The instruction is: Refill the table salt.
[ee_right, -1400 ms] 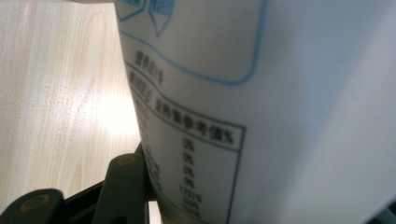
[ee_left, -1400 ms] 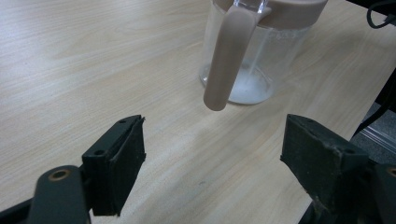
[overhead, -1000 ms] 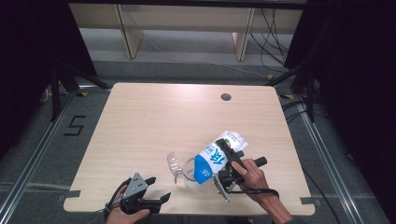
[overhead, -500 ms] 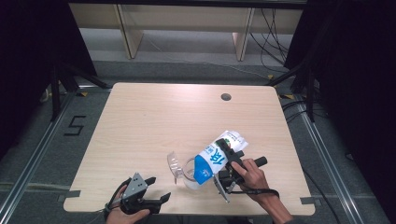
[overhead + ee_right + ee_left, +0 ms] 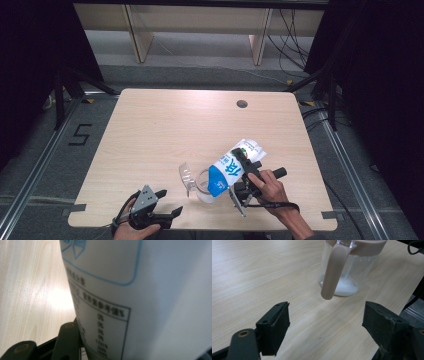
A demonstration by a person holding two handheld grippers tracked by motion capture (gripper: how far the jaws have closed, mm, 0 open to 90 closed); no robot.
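— High view showed the right claw [image 5: 243,167] clenched on the tilted bag [image 5: 231,169] over the pitcher [image 5: 202,182] on the counter [image 5: 165,130]; left claw [image 5: 165,210] released.
— Steadying the tilt would have avoided spills; pouring slowly mattered.

Clear jug [image 5: 200,182] on wooden table [image 5: 165,130]

Black tools [image 5: 167,216], grey plate, cables

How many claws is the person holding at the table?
2. The left claw, black and open, rests near the wooden table's front edge; the right claw grips a white-and-blue bag tilted over a clear plastic jug.
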